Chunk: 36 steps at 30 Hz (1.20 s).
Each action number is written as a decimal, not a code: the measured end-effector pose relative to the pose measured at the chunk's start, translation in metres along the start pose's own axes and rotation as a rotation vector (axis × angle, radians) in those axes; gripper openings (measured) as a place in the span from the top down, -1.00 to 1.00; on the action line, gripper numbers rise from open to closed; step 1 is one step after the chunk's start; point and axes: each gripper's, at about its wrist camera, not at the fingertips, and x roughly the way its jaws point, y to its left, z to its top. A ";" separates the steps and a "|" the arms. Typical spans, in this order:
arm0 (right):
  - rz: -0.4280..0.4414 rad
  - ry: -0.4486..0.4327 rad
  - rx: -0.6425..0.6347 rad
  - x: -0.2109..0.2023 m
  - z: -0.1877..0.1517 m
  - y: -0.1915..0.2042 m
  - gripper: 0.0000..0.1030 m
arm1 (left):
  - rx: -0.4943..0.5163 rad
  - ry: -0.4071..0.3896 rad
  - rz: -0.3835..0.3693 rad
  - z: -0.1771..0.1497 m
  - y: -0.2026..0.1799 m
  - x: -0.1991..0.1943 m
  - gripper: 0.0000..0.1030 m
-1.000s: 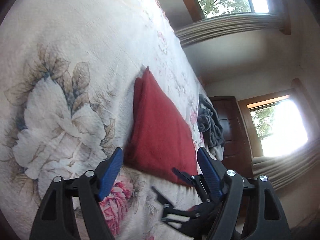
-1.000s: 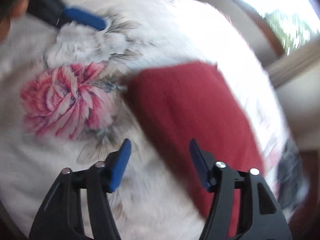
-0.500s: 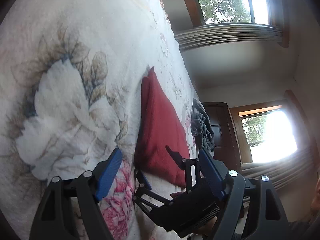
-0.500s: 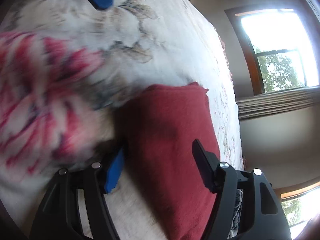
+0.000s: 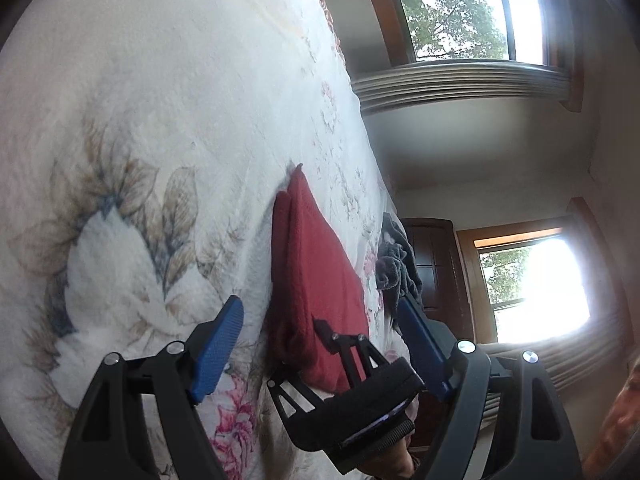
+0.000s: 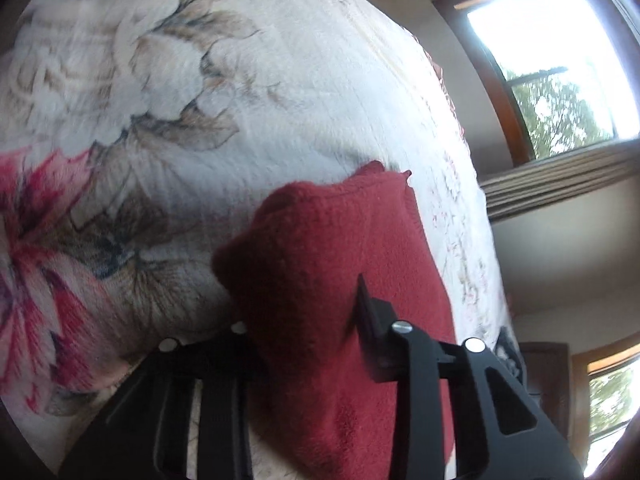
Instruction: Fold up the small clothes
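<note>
The red garment (image 5: 316, 280) lies on the floral bedspread (image 5: 180, 120), already doubled over on itself into a compact rectangle whose layered edge shows along its left side in the left wrist view. The right gripper (image 6: 304, 312) is clenched on the near left corner of that cloth: in its own view the red fabric bunches up between the two black fingers and hides the blue pads, so the grasp looks firm, though how many layers it has caught cannot be told. The left gripper (image 5: 320, 340) is released, its blue pads spread wide with nothing between them, hovering just near of the garment with the right gripper's body visible between its fingers. From the right wrist view one blue fingertip of the left gripper shows at the far left top edge, well apart from the cloth. Judging by how things lie, at least one fold of this piece is done, and what is left is probably one more fold, or carrying the finished piece aside. A crumpled dark grey garment (image 5: 396, 260) sits at the right edge of the bed beyond the red one, unfolded, so more work seems to remain. Two bright windows (image 5: 452, 12) and a dark wooden door (image 5: 436, 264) stand behind the bed.
</note>
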 end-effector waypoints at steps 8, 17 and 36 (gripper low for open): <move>0.062 -0.009 0.106 0.008 0.007 -0.040 0.58 | -0.002 0.158 0.038 0.031 -0.007 0.053 -0.54; 0.079 -0.024 0.179 0.001 0.003 -0.062 0.62 | -0.021 0.332 0.140 0.067 0.003 0.130 -0.54; 0.098 -0.058 0.309 -0.010 -0.008 -0.095 0.63 | 0.040 0.536 0.271 0.091 -0.018 0.249 0.39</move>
